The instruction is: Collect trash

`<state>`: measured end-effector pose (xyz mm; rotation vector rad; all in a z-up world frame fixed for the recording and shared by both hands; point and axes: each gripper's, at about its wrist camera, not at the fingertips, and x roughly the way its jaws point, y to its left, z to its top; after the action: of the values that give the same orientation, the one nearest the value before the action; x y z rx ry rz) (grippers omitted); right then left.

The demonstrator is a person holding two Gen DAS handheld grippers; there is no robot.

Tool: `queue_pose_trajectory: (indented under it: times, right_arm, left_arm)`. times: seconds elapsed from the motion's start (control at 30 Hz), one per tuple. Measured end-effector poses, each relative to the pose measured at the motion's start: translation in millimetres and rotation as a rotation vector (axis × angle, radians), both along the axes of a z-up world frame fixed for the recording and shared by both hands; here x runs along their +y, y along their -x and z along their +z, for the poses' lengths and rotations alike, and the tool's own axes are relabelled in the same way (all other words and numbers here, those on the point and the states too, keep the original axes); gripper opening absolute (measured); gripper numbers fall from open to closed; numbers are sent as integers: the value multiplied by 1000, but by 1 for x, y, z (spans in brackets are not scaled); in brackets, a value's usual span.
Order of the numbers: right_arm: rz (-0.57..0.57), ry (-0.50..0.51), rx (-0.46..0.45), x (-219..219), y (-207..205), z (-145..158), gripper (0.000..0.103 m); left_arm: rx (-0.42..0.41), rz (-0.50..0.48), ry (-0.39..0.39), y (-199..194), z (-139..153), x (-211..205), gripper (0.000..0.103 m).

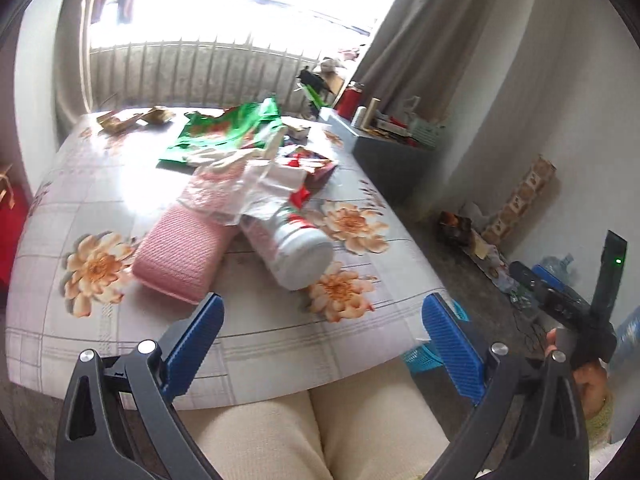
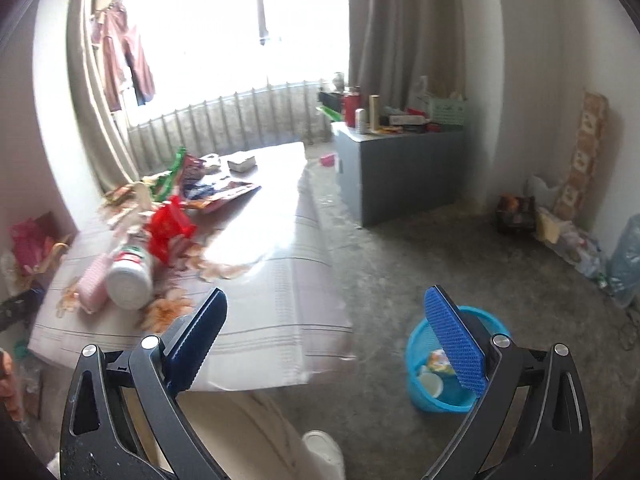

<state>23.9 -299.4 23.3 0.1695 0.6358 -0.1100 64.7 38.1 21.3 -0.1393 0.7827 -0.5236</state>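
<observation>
Trash lies on a flowered bed (image 1: 100,184): a white bottle (image 1: 292,248) on its side, a pink roll (image 1: 180,256) under clear plastic wrap (image 1: 248,188), green wrappers (image 1: 228,128) and red wrappers (image 1: 308,164). My left gripper (image 1: 324,320) is open and empty, just short of the bottle. My right gripper (image 2: 326,320) is open and empty near the bed's front corner, left of a blue bin (image 2: 448,396) on the floor that holds a cup and a wrapper. The bottle (image 2: 128,276) and a red wrapper (image 2: 168,232) also show in the right wrist view.
A grey cabinet (image 2: 404,168) loaded with bottles and boxes stands by the curtain. Clutter and water jugs (image 2: 624,264) line the right wall. A book (image 2: 242,162) lies at the bed's far end. My legs (image 1: 312,432) are against the bed's front edge.
</observation>
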Motion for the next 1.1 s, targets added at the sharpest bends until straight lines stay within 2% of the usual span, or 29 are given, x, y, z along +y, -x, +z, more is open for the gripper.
queue_pose_trajectory:
  times: [0.13,0.23,0.43,0.53,0.8,1.1]
  right_arm:
    - [123,-124,33,17,-13,0,95]
    - [177,-175,73,35,-22,-1,95]
    - [254,-304,131,50,-42,0,95]
    - [297,-332,135,59,-57,8,94]
    - [395,-408,165,89,-100,16,84]
    - [399,-432,213,99,-125,8,74]
  left_arm:
    - [14,75,-1,-14,-9,24,97]
    - [-3,103,-34,-26,-14,33,97]
    - [-18,98,-114,-53,-26,37,97]
    - [-17,106,-145,-65,-33,37,97]
    - [23,119,-139,-91,-49,50,97]
    - [35,62,-195,-117,-63,45,97]
